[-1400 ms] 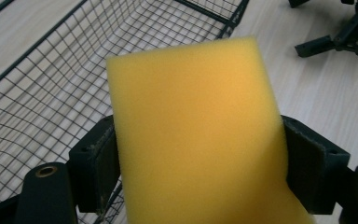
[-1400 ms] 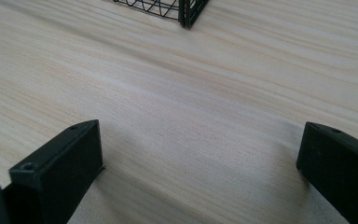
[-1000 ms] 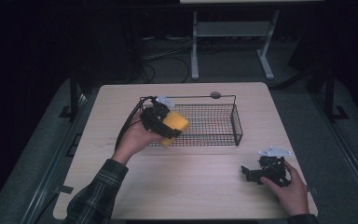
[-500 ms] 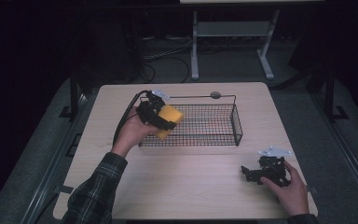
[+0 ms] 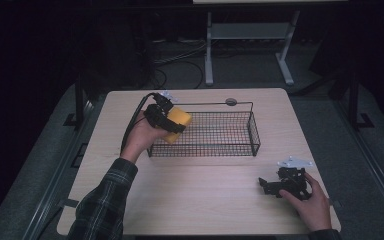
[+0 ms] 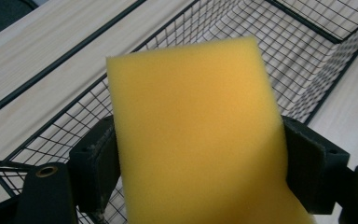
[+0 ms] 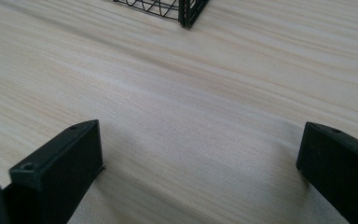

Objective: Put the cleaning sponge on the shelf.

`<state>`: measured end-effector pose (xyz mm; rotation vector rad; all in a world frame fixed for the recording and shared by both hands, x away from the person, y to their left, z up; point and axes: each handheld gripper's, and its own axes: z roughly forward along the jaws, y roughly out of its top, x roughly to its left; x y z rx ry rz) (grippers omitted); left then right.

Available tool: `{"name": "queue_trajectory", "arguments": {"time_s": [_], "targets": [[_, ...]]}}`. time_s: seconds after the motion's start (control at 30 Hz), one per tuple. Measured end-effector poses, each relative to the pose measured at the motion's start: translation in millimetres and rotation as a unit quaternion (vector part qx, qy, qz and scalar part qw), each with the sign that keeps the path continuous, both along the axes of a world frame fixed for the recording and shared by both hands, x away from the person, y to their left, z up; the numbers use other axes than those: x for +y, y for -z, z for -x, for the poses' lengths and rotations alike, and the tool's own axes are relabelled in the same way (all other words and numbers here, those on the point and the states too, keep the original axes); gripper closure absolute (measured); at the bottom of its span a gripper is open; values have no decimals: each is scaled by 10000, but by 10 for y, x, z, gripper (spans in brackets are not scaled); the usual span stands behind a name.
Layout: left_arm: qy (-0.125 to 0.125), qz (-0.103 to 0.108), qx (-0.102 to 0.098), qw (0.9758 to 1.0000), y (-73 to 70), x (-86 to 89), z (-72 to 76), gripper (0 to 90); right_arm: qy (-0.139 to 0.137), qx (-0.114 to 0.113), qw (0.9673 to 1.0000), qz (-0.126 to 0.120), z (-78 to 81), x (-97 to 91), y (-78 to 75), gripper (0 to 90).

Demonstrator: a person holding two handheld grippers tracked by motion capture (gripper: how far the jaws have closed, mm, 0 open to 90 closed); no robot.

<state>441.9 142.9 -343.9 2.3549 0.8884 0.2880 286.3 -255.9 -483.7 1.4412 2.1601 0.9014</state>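
Note:
A yellow sponge [image 5: 176,124] [image 6: 196,135] is clamped between the jaws of my left gripper [image 5: 167,122] [image 6: 200,163], which is shut on it. The sponge hangs over the left end of a black wire basket [image 5: 215,134] [image 6: 317,51], above its rim. My right gripper [image 5: 266,187] [image 7: 200,172] rests low over the light wooden table [image 5: 200,200] at the near right, open, with only bare wood between its jaws. A corner of the basket [image 7: 186,11] shows at the top of the right gripper view.
The basket stands in the middle of the table's far half, with a round dark grommet [image 5: 231,102] just behind it. A cable [image 5: 132,120] trails from the left gripper. Past the far edge are a white stand [image 5: 245,35] and floor cables.
My left gripper has carried the sponge up and to the left, from beside the basket's front left to above its left end. The right gripper has stayed put.

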Motion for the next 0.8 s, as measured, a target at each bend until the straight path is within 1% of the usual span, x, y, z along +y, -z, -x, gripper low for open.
{"name": "queue_trajectory", "arguments": {"time_s": [0.17,0.2,0.27,0.3,0.33,0.57,0.8], "targets": [[-97,-37,9,9999,33,29,-47,213,-1,-2,10000,1,0,0,0,0],[-76,-50,22,10000,41,34,-58,213,-1,-1,10000,1,0,0,0,0],[-111,-71,41,9999,55,33,-67,213,-2,-1,10000,1,0,0,0,0],[-123,-96,22,9999,63,36,-75,213,6,5,10000,-5,1,1,-1,0],[-152,-79,18,9999,76,37,-84,213,-2,0,10000,2,0,0,0,0],[-259,-176,49,9995,138,68,-133,213,-3,-7,10000,7,0,-1,0,0],[-363,-155,114,9992,217,109,-184,213,0,-6,10000,6,0,-1,0,0]]}}
